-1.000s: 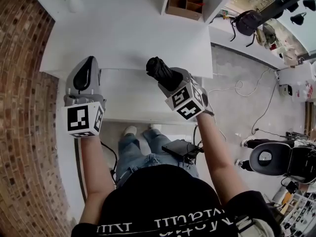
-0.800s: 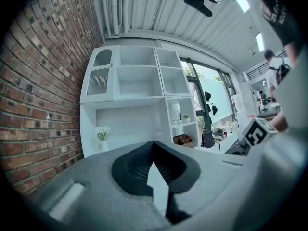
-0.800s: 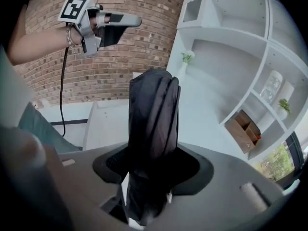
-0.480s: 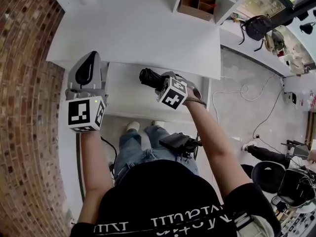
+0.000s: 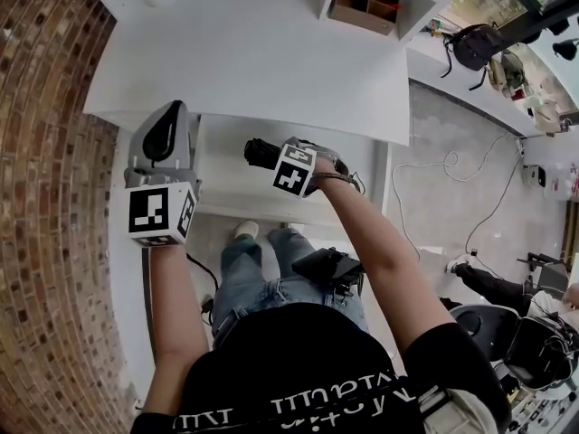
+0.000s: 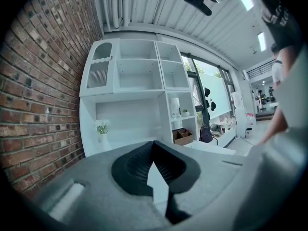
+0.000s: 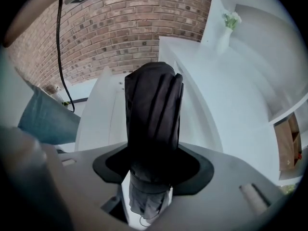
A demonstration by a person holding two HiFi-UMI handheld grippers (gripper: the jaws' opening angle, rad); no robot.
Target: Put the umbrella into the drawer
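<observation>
A folded black umbrella (image 5: 258,152) sticks out of my right gripper (image 5: 270,158), which is shut on it and points steeply down over the open white drawer (image 5: 222,188) under the desk's front edge. In the right gripper view the umbrella (image 7: 153,114) fills the middle, clamped between the jaws of the right gripper (image 7: 153,170), with the drawer (image 7: 98,121) behind it. My left gripper (image 5: 170,111) hovers at the drawer's left end, holding nothing. In the left gripper view the left gripper (image 6: 154,146) has its pads meeting at the tip.
The white desk top (image 5: 253,52) lies beyond the drawer, a brick wall (image 5: 45,152) at the left. A vase of flowers (image 7: 229,23) and a shelf unit with a cardboard box (image 5: 362,3) stand at the back. The person's legs (image 5: 262,260) are below the drawer.
My right gripper has sunk and shifted left with the umbrella, tipping to point more steeply down over the drawer. The left gripper has hardly moved.
</observation>
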